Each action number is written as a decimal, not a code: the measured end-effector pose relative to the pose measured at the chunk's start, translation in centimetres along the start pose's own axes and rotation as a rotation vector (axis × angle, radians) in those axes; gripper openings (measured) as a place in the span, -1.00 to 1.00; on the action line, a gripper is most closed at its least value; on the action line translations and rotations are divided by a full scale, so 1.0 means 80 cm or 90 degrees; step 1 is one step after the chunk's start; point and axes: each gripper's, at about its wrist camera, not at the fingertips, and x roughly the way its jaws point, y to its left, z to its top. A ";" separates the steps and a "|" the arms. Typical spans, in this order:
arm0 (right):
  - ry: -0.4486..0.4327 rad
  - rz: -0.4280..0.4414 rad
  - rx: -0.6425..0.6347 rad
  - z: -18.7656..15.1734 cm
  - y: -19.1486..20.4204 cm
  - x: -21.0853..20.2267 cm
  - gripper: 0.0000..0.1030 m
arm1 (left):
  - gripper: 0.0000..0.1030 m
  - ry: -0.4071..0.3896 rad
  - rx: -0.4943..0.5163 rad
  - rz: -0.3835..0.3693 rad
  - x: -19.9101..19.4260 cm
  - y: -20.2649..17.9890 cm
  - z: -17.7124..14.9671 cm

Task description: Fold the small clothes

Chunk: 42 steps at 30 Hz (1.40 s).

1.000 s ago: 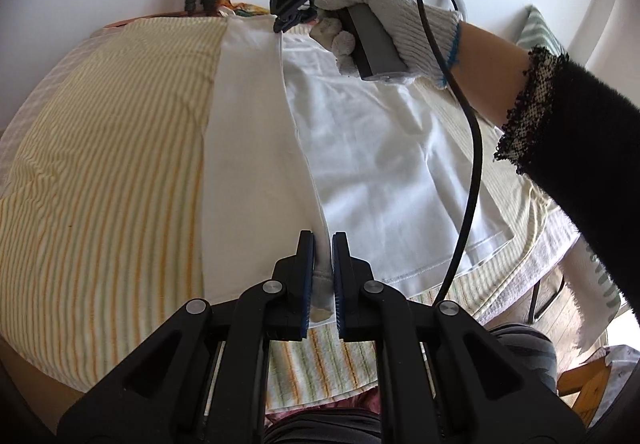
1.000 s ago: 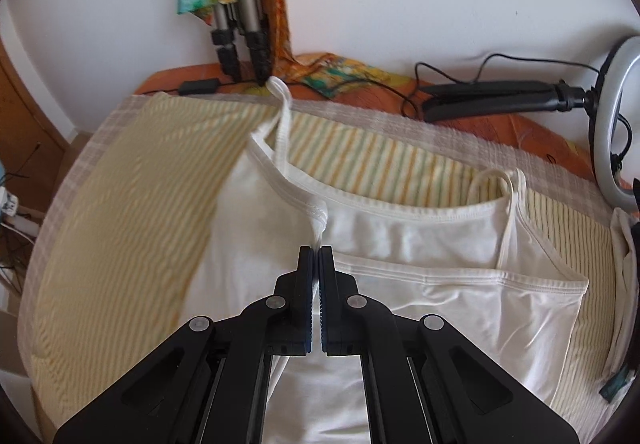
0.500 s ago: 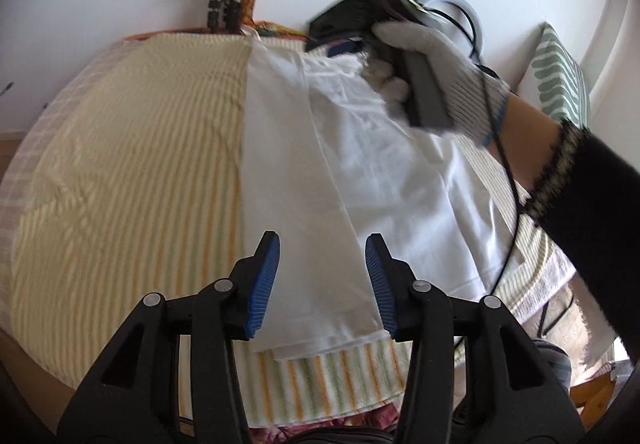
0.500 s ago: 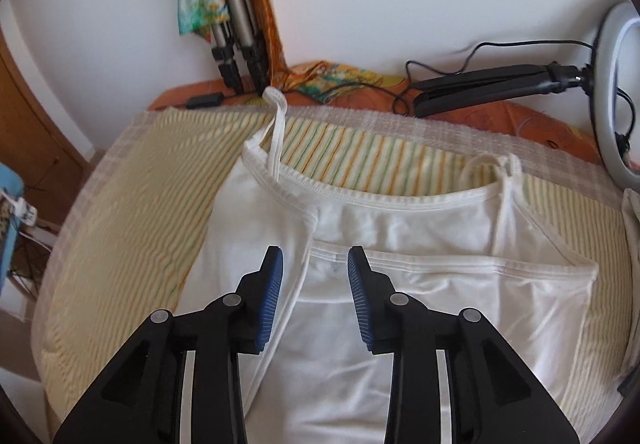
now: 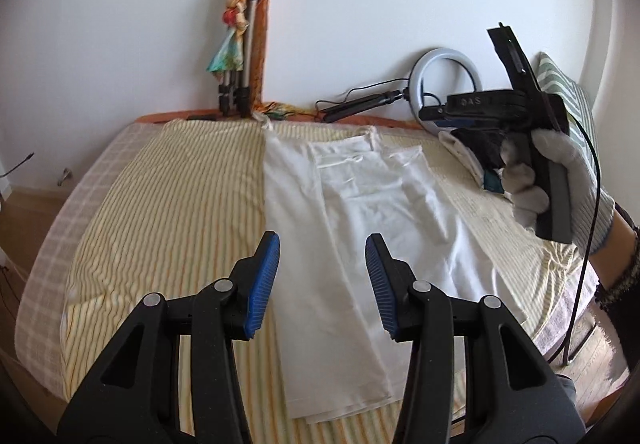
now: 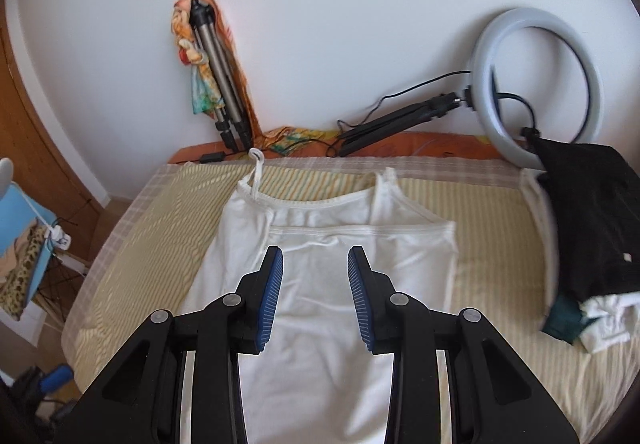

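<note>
1. A white camisole (image 5: 360,211) is laid flat on a striped bedsheet (image 5: 168,203), its straps directed toward the far wall and its hem toward the near edge.
2. One side of the camisole (image 6: 320,284) is seen folded inward over the body, so that a long lengthwise fold is formed.
3. The left gripper (image 5: 322,284) is held above the hem end of the garment with its jaws spread wide apart; nothing is gripped, and white fabric is seen through the gap below.
4. The right gripper (image 6: 315,296) is held over the chest part of the camisole, just short of the neckline, jaws likewise apart and empty.
5. In the left wrist view, the right gripper (image 5: 460,111) is seen raised beyond the garment's right edge, carried in a gloved hand (image 5: 560,179).
6. A pile of folded clothes (image 6: 588,244), with a black piece on top, is found on the sheet, well apart from the camisole on its right.
7. A ring light (image 6: 536,83) and a tripod (image 6: 220,83) are leaned against the wall behind the bed.
</note>
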 end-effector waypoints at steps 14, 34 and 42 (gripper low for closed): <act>-0.003 -0.060 0.039 -0.043 -0.113 -0.081 -0.36 | -0.11 0.100 0.096 -0.153 0.058 -0.174 -0.071; 0.039 -0.027 0.097 -0.063 -0.190 -0.031 -0.36 | -0.11 0.163 0.161 -0.161 0.107 -0.283 -0.132; 0.068 0.010 0.138 -0.058 -0.196 0.031 -0.36 | -0.88 0.158 0.132 -0.179 0.115 -0.272 -0.123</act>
